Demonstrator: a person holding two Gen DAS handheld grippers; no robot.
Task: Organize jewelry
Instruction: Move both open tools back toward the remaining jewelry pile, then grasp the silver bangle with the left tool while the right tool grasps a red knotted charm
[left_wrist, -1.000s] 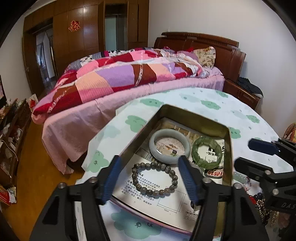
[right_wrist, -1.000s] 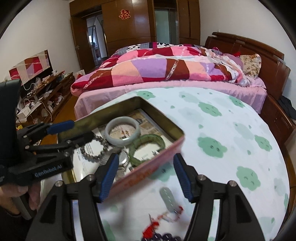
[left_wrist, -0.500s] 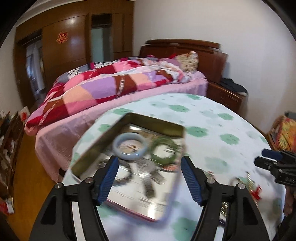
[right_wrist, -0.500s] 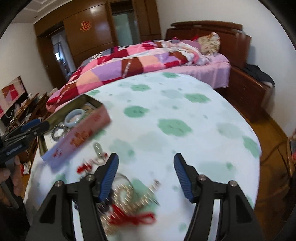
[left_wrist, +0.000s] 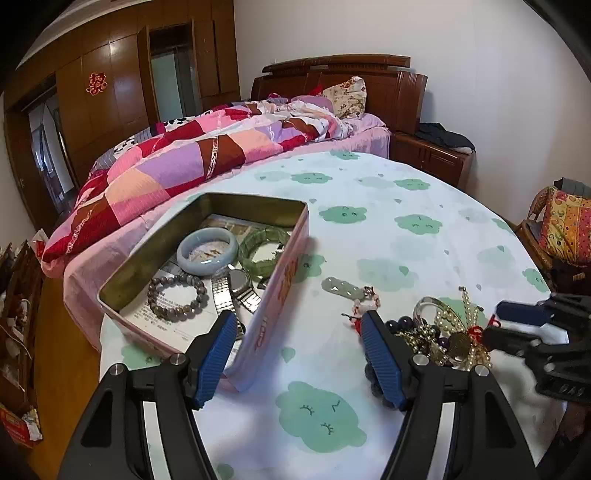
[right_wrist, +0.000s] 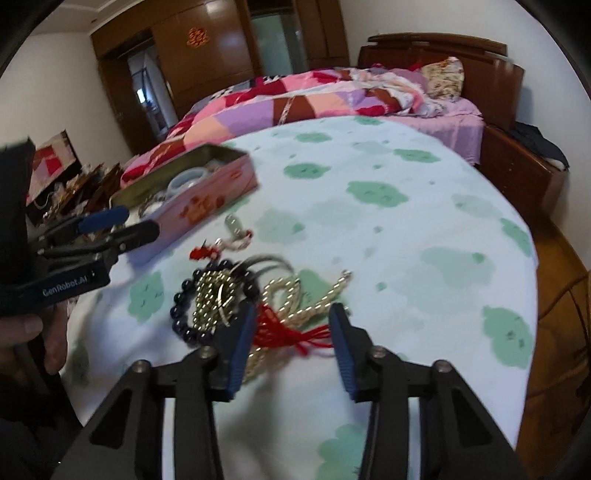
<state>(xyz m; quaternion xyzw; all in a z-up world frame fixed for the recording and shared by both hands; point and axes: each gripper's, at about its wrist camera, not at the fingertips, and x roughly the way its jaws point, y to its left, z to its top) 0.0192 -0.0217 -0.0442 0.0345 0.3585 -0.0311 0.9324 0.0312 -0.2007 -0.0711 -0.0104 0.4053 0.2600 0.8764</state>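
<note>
Left tool (left_wrist: 299, 345): jaws wide, nothing between them, hanging over the near corner of the pink tin (left_wrist: 280, 291). Tin on the surface (left_wrist: 406, 229) holds bracelets and a watch (left_wrist: 236, 286). Right tool (right_wrist: 291, 341): jaws have just been closing, not yet pressing, straddling the red tassel (right_wrist: 291, 334) in the loose jewelry pile (right_wrist: 236, 291) beside the tin.
</note>
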